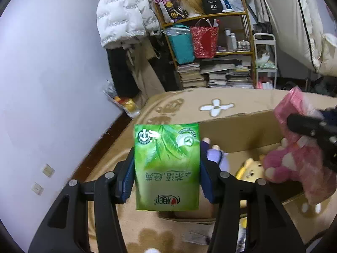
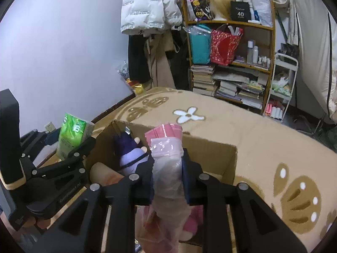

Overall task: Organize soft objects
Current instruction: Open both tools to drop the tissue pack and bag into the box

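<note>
Ahead of you at 12 o'clock stands a wooden shelf unit stacked with books, bottles and bags. At 11 o'clock a white puffer jacket hangs over darker coats. A plain pale wall fills your 9 o'clock side, with dark wooden skirting at its foot. At 2 o'clock sits a white wire trolley. Below you spreads a tan blanket with a white flower print. Light is dim and cool.

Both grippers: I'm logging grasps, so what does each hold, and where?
Left gripper clamps the green tissue pack by its two side edges. Right gripper pinches the clear plastic bag of the pink plush.
</note>
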Available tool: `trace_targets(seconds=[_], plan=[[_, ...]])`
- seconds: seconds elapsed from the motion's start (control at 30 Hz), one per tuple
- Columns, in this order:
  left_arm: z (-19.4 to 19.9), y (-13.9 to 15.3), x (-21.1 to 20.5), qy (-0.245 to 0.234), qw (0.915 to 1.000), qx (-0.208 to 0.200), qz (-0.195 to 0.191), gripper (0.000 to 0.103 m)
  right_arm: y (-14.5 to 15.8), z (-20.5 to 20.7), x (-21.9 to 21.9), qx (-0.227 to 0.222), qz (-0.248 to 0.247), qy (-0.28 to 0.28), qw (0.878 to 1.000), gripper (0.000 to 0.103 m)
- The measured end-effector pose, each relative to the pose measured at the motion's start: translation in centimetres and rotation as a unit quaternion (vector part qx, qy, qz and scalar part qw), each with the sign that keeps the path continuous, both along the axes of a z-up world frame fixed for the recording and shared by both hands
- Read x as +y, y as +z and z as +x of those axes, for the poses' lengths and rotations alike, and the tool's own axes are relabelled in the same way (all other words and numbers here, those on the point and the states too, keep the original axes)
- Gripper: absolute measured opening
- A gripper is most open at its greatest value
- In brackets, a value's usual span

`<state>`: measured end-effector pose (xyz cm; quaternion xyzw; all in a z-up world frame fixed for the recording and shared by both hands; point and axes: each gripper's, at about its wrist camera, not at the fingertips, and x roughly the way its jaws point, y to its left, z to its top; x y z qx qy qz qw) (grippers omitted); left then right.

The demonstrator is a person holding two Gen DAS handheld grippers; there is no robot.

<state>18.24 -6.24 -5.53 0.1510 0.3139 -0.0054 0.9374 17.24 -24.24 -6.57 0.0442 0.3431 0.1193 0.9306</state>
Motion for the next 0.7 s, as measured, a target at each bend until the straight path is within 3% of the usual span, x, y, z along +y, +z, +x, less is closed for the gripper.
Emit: trace_targets(seconds=[0.1,0.17,0.23,0.33,0.43,0.7], plan=[[0.3,-0.1,-0.1,-0.007,0.9998,0.009,-0.015,0.054,-0.7,-0.1,0.0,0.013,0.002,0.003,1.0,0.026],[0.2,0.0,-0.3,-0.011,0.9999,0.002,-0.012,0.072,-0.8,-0.2,0.0,0.015,0.003,0.003,1.0,0.037],[0.0,-0.2,-0.5,-0.009,0.9999,-0.002,-0.003,0.08,-0.7,-0.6,-0.4,0.005,0.015,-0.006,1.0,0.057],[0.0,-0.4,-0.8,-0.01,0.9999,0.002,0.005,0.083,-0.6,-0.6,-0.8,0.007,0.032,-0.014,0.999,0.069],[-0.4,-0.3,-0.6,-0.004,0.9999,0.0,0.013,0.098,-0.2,-0.9,-1.2,0.009,0.039,-0.023,0.999,0.079],[-1.3,0.6,1.4,0.021,0.9996,0.003,-0.018,0.1,1.1,-2.3,-2.2,0.0,0.05,-0.046,0.998,0.103]])
